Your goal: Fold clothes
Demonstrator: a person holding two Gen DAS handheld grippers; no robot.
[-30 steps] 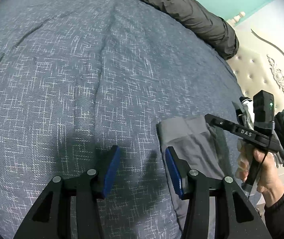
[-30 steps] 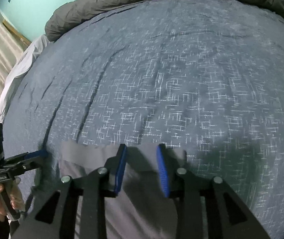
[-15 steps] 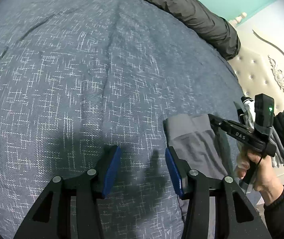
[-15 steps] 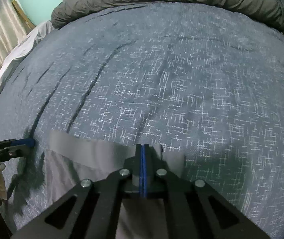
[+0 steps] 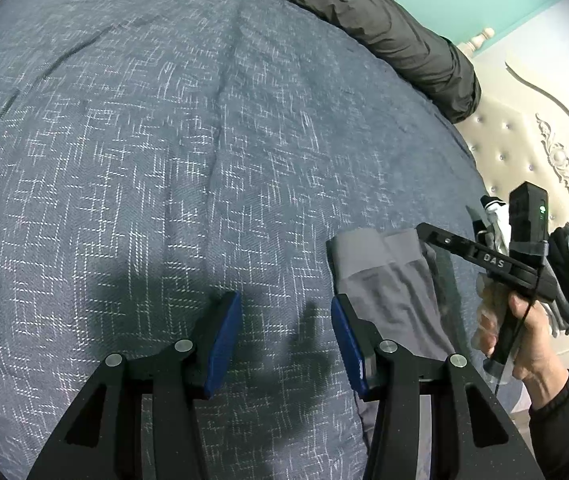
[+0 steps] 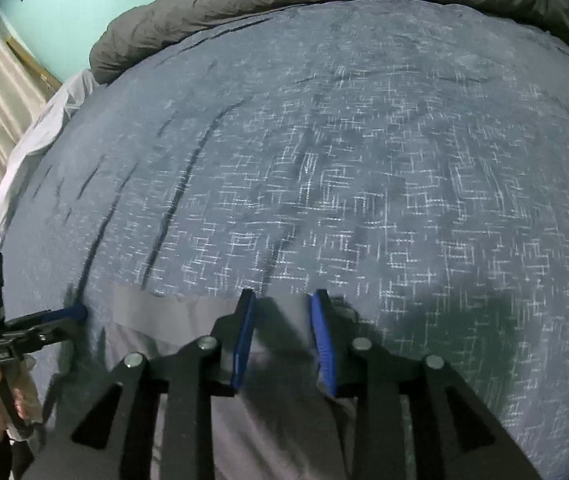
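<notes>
Right wrist view shows the right gripper (image 6: 282, 338) at lower centre, its jaws just reopened and apart over the waistband of the grey garment (image 6: 188, 320), pressing nothing. The garment lies flat on the bed (image 6: 324, 160), lower right in the left wrist view. The left gripper (image 5: 286, 338) hangs released beside it. The step seems to be releasing after a fold; next needs a fresh grasp on an edge
</notes>
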